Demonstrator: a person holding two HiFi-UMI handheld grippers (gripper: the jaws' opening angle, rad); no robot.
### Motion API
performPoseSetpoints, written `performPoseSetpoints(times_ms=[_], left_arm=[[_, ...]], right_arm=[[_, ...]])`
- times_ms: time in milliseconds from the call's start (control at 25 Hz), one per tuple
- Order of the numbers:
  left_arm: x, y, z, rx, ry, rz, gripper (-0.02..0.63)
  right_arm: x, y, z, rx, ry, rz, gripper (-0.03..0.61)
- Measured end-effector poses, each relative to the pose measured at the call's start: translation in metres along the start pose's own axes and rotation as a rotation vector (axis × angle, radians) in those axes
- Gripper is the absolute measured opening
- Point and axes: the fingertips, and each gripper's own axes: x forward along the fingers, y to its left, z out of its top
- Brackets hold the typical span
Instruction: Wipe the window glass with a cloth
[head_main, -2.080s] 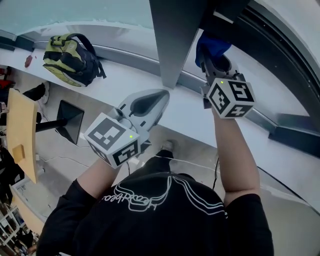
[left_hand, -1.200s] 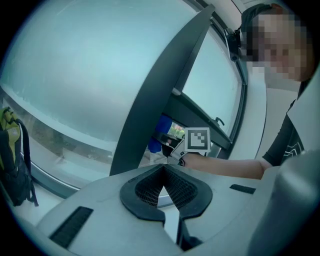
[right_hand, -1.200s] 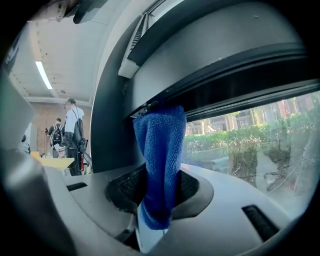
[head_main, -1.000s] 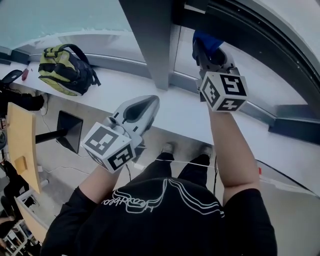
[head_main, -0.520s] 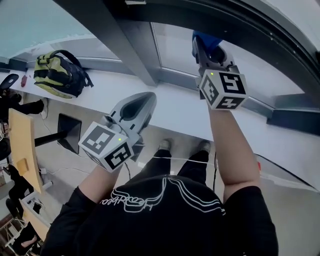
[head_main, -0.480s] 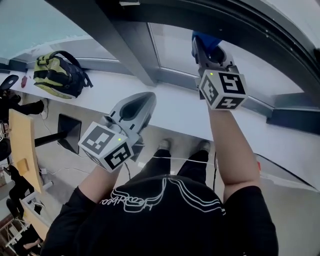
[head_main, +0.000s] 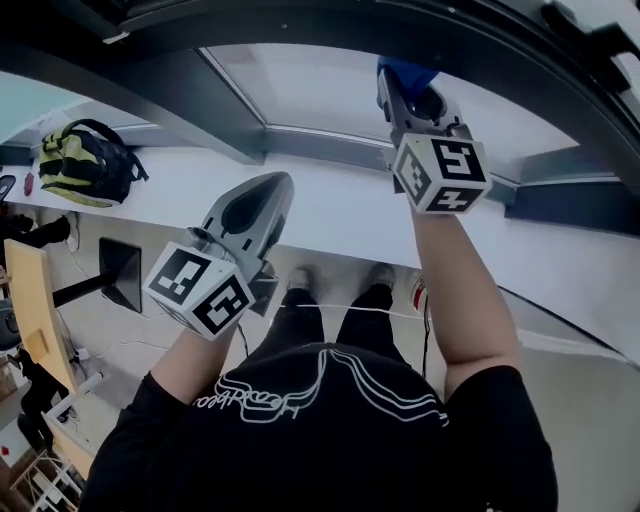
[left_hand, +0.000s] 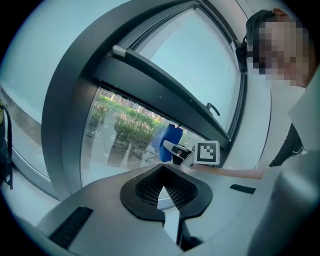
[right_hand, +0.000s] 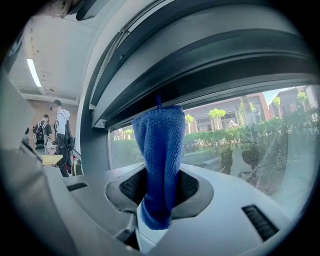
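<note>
Cloth (right_hand: 159, 165), blue, in right tool (head_main: 408, 92), near window glass (head_main: 300, 95)

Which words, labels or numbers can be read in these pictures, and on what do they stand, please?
None reads clearly.
White cursive script on the black shirt: too distorted to read.
Cubes on the left gripper and right gripper: square marker patterns, no words.

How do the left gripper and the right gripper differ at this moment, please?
The right gripper is shut on a blue cloth; the left gripper has its jaws together with nothing between them. The right gripper is raised to the window glass, while the left gripper hangs lower, away from it. Both share the same grey build and carry a marker cube.
</note>
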Motion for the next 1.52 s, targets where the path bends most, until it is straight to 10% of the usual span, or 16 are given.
performPoseSetpoints(times_ms=[800, 1520], left_arm=[[0.159, -0.181, -0.066, 0.003, 0.081, -0.142, 0.005], [0.229, -0.246, -0.105, 0.048, 0.171, -0.225, 0.005]], right_arm=[[-0.158, -0.242, -0.025, 0.029, 0.009, -0.192, 0.093], [-0.258, -0.397, -0.029, 0.026, -0.025, -0.412, 0.094]])
